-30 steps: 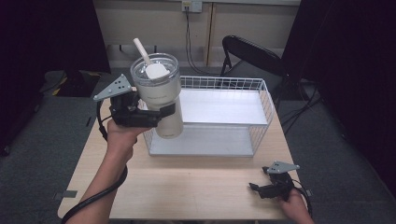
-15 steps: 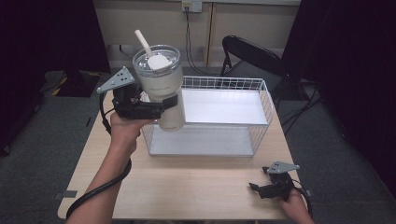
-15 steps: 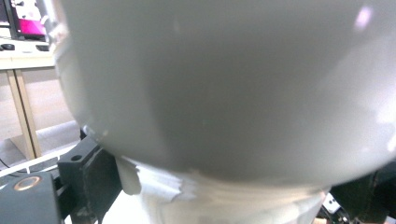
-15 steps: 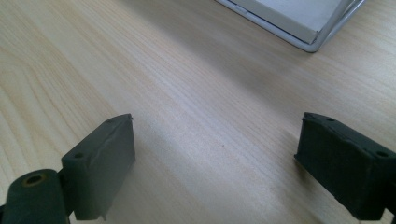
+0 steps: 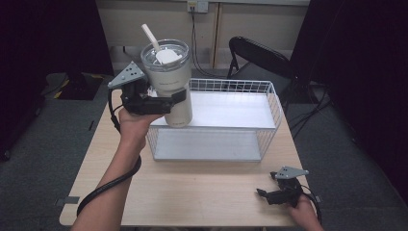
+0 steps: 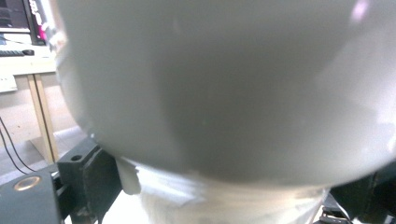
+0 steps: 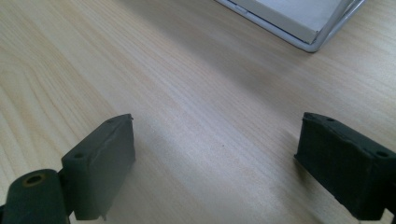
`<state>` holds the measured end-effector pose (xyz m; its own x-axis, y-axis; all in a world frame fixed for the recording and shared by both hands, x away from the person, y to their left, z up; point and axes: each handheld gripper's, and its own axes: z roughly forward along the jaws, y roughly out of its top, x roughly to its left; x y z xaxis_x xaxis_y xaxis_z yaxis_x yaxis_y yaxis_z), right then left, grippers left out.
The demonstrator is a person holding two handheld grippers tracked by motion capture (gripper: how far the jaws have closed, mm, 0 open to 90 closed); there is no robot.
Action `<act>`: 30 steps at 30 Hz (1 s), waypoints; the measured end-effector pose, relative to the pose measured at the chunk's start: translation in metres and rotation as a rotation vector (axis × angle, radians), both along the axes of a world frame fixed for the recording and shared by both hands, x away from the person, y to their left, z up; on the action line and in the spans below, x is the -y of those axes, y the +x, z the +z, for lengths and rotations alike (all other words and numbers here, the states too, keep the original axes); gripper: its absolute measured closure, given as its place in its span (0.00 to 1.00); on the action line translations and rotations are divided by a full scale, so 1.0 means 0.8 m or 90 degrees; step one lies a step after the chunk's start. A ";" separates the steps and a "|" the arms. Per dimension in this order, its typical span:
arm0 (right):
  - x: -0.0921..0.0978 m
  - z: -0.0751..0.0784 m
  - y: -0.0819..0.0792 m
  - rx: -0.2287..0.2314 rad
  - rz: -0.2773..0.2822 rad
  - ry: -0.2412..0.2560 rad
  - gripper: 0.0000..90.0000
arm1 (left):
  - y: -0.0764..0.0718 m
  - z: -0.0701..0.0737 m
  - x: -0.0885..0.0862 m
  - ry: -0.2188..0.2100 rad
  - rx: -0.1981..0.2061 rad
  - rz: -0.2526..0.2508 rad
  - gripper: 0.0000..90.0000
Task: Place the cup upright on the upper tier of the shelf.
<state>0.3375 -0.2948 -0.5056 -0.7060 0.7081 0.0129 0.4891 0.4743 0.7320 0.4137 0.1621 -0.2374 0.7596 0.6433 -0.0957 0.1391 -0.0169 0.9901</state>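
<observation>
A large cream tumbler [image 5: 171, 82] with a clear lid and a white straw [image 5: 150, 36] is held up in the air, upright, over the left end of the white wire basket [image 5: 269, 120]. My left gripper [image 5: 166, 103] is shut on the tumbler's body. In the left gripper view the tumbler [image 6: 224, 93] looms very close and blurred between the jaws. My right gripper [image 5: 262, 194] rests low over the table's front right corner. Its jaws stand wide apart with nothing between them, as the right gripper view [image 7: 215, 172] shows.
The wooden table [image 5: 192, 192] has bare room in front of the basket. A corner of the basket [image 7: 308, 28] lies ahead of the right gripper. A black folding chair [image 5: 260, 57] stands behind the table. Dark curtains flank both sides.
My left gripper has lifted the tumbler higher and carried it slightly right, over the basket's left end. The right gripper has stayed still.
</observation>
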 end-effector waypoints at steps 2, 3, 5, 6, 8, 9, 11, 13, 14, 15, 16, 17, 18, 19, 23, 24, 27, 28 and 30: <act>0.000 0.000 0.000 0.001 0.000 0.000 0.12 | 0.003 0.000 0.000 -0.001 0.001 0.003 0.11; 0.000 0.000 0.000 0.001 0.000 0.000 0.12 | 0.003 0.000 0.000 -0.001 0.001 0.003 0.11; 0.000 0.000 0.000 0.001 0.000 0.000 0.12 | 0.008 -0.001 0.002 -0.009 -0.001 0.007 0.11; 0.000 0.000 0.000 0.001 0.000 0.000 0.12 | 0.010 -0.002 0.002 -0.012 -0.001 0.008 0.11; 0.000 0.000 0.000 0.001 0.001 0.000 0.12 | 0.012 -0.002 0.003 -0.009 -0.001 0.012 0.11; 0.000 0.000 0.000 0.001 0.000 0.000 0.12 | 0.014 -0.003 0.004 -0.009 -0.001 0.012 0.11; 0.000 0.000 0.000 0.001 0.000 0.000 0.12 | 0.016 -0.004 0.006 -0.007 -0.002 0.013 0.11; 0.000 0.000 0.000 0.001 0.001 0.000 0.12 | 0.019 -0.005 0.007 -0.004 -0.002 0.014 0.11; 0.000 0.000 0.000 0.001 0.001 0.000 0.12 | 0.019 -0.005 0.007 -0.004 -0.002 0.014 0.11; 0.000 0.000 0.000 0.001 0.001 0.000 0.12 | 0.020 -0.006 0.008 -0.005 -0.003 0.019 0.11; 0.000 0.000 0.000 0.001 0.001 0.000 0.12 | 0.022 -0.006 0.008 -0.005 -0.003 0.022 0.11; 0.000 0.000 0.000 0.001 0.000 0.000 0.12 | 0.023 -0.007 0.008 -0.007 -0.005 0.025 0.11; 0.000 0.000 0.000 0.001 0.000 0.000 0.12 | 0.024 -0.008 0.008 -0.006 -0.003 0.027 0.11; 0.000 0.000 0.000 0.001 0.000 0.000 0.12 | 0.025 -0.008 0.008 -0.005 -0.004 0.029 0.11; 0.000 0.000 0.000 0.001 0.001 0.000 0.12 | 0.030 -0.010 0.009 0.000 -0.002 0.038 0.11; 0.000 0.000 0.000 0.001 0.001 0.000 0.12 | 0.030 -0.010 0.009 0.000 -0.002 0.038 0.11; 0.000 0.000 0.000 0.001 0.001 0.000 0.12 | 0.033 -0.014 0.013 -0.004 -0.001 0.040 0.11; 0.000 0.000 0.000 0.001 0.000 0.000 0.12 | 0.034 -0.014 0.014 -0.003 -0.001 0.041 0.11; 0.000 0.000 0.000 0.001 0.001 0.000 0.12 | 0.036 -0.016 0.016 0.000 0.003 0.042 0.11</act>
